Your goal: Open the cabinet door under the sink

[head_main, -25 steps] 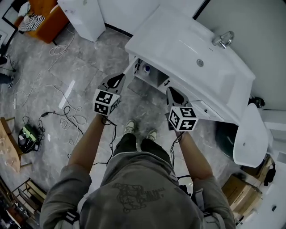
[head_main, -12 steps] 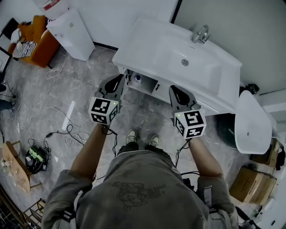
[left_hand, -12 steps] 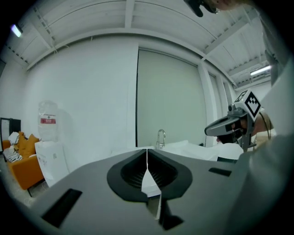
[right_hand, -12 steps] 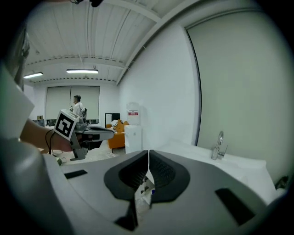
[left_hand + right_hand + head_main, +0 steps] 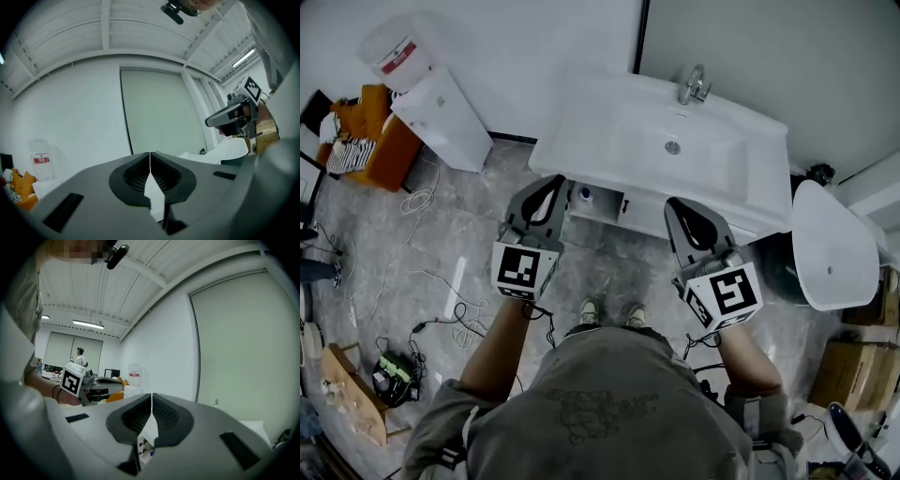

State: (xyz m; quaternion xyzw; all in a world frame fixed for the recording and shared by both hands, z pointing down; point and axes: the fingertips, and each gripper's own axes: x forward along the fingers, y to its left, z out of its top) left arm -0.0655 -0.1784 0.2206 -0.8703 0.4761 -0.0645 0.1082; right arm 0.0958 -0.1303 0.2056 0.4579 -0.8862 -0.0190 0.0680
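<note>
Our left gripper (image 5: 549,185) and right gripper (image 5: 681,206) are pinched shut, empty. The cabinet (image 5: 630,208) lies below and ahead under the sink's (image 5: 628,131) front edge, its opening nearer the left.

Head view looked steeply down from above the person (image 5: 619,403) onto sink (image 5: 675,141) and floor (image 5: 412,234), both gripper views faced level, close behind their own jaws, toward the wall (image 5: 70,117), all three views shared the water jug (image 5: 394,52).

Two tools, the left tool (image 5: 550,185) and right tool (image 5: 680,208); one sink (image 5: 609,117), one tap (image 5: 694,85), one toilet (image 5: 831,251) at three o'clock.
</note>
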